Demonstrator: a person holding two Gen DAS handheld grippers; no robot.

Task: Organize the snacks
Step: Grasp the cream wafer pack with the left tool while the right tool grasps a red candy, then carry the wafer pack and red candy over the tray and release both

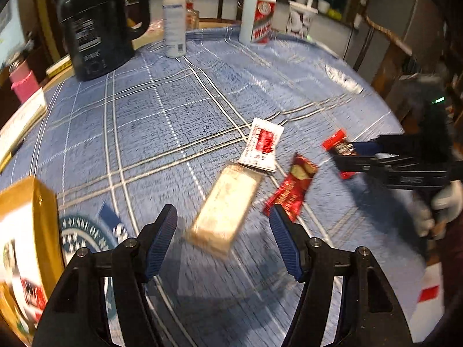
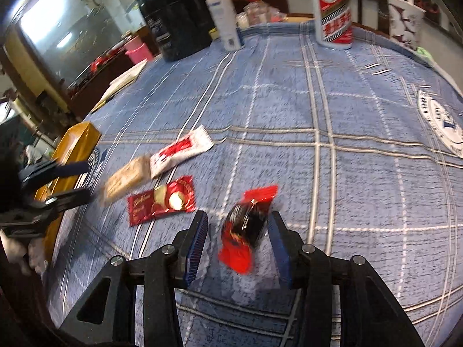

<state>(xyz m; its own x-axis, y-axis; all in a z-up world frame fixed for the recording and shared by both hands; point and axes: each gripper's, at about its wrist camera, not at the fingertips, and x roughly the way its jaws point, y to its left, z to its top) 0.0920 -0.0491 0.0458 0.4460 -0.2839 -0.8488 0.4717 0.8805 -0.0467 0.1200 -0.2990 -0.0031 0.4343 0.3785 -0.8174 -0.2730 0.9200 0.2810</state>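
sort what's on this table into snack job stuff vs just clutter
Job: beige snack bar, white-red sachet, dark red wafer pack, red-black packet, yellow box.
Clutter: black kettle, white spray bottle, liquor bottle, paper cup.

A lived-in home dining room is showing: a blue plaid tablecloth (image 1: 173, 110) is covering a round table, a kettle (image 1: 95, 26) and liquor bottle (image 1: 257, 17) standing at its far edge.

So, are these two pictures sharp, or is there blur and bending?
Left wrist view: the beige snack and the cloth around it are streaked with motion blur. Right wrist view: the red snack between the fingers is smeared. Both views bend the table edge.
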